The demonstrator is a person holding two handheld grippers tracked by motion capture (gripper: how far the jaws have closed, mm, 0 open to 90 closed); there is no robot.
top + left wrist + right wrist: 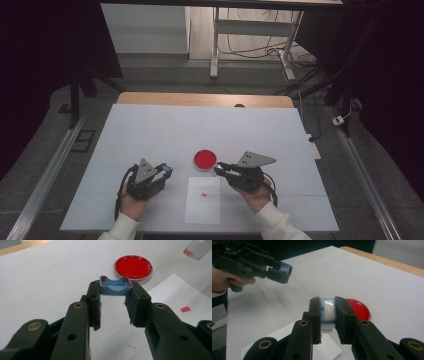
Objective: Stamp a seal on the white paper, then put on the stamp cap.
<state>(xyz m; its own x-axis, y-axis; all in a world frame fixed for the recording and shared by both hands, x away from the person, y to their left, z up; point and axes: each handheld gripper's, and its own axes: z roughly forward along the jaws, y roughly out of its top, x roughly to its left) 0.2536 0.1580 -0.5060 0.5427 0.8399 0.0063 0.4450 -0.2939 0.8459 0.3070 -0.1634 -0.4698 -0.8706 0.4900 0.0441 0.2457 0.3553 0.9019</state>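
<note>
Blue cap [115, 286] sits clamped in left fingers [93, 302]; right gripper view reveals pale-blue case [327, 312] gripped.

left claw [162, 172]: hand-held, jaws clamped on a small blue piece at the tips, pointing right and away | right claw [223, 169]: hand-held, jaws clamped on a pale blue piece, pointing left | both forearms in white sleeves, claws well apart
</note>
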